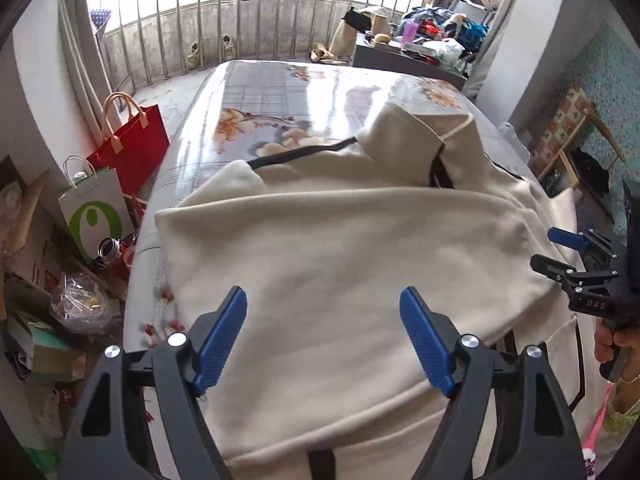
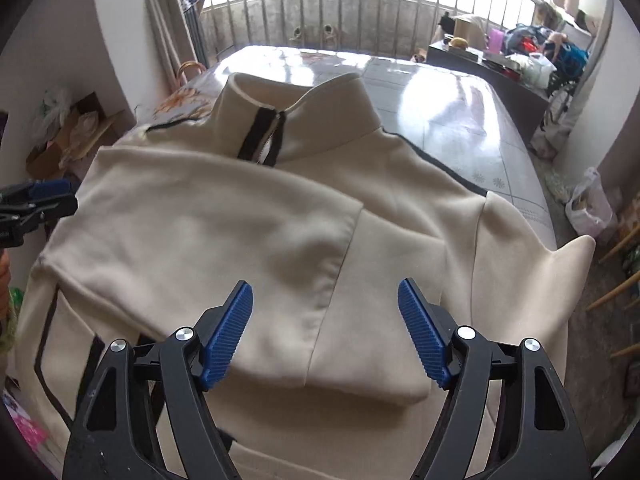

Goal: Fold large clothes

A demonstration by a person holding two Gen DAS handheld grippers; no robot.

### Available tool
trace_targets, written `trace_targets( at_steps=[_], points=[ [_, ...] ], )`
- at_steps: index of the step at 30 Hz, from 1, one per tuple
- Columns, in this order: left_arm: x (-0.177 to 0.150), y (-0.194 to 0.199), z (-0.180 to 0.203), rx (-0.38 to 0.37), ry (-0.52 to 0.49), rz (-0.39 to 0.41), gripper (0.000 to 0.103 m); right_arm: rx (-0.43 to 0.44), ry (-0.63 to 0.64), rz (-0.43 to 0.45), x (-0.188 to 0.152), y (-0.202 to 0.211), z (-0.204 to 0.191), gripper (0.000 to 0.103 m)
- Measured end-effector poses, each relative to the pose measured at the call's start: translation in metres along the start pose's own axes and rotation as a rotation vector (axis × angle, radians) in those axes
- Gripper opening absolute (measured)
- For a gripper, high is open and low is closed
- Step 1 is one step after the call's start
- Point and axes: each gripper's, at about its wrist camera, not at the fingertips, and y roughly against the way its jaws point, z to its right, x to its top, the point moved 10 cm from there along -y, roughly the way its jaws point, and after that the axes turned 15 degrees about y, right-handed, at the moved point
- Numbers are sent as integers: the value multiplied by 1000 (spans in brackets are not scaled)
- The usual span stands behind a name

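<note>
A large cream fleece jacket [image 1: 340, 248] with black trim and a stand-up collar lies on the bed, front up, also in the right wrist view [image 2: 248, 224]. One sleeve is folded across the chest, its cuff end [image 2: 360, 380] near me. My left gripper [image 1: 323, 312] is open and empty, just above the folded sleeve. My right gripper [image 2: 325, 304] is open and empty above the sleeve's lower part. The right gripper also shows at the right edge of the left wrist view [image 1: 560, 252]. The left gripper also shows at the left edge of the right wrist view [image 2: 36, 200].
The bed [image 1: 280, 92] has a shiny floral cover. Red [image 1: 132, 140] and white paper bags [image 1: 96, 216], bottles and clutter stand left of it. A balcony railing [image 2: 360, 12] is beyond, a cluttered dark table [image 2: 492, 72] at the far right, and a plastic bag [image 2: 588, 208] on the floor.
</note>
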Motion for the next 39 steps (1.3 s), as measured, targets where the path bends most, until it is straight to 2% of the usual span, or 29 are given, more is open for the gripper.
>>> trace_targets(
  at_steps=[3,6,8,11,12,14,16,17,19,27,32,35,39],
  points=[
    [-19,-10,21,13,-39,-22,80,-49,41,-60,-17,-12,-5,75],
    [-31,-23,28,43,-52,-30,80,-42,-5,-37,-17,-3,-1,76],
    [-36,-31,27,88,-60,-27,80,-38,-25,-12,-17,3,-1,78],
    [-43,-41,23,110,-56,-39,83,-26,-41,-19,-22,-3,-3,80],
    [-42,-40,23,120,-68,-22,85,-26,-40,-24,-25,-7,-4,81],
    [-43,-40,21,146,-81,-4,90,-42,-39,-14,-27,-11,-5,89],
    [-43,-41,17,144,-61,-6,94,-61,-55,-11,-30,-12,-1,95],
    [-43,-42,15,142,-44,-9,97,-43,-79,-7,-31,-13,-1,95],
    [-43,-42,13,139,-43,3,97,-19,-125,10,-33,-14,3,95],
    [-44,-40,14,131,-43,37,97,-37,-124,8,-32,-13,0,95],
    [-43,-40,15,132,-43,51,98,42,-159,-38,-36,-8,3,95],
    [-44,-40,15,131,-47,48,98,71,-255,10,-42,17,23,95],
    [-43,-41,16,126,-55,43,98,35,-414,96,-71,66,82,95]
  ],
)
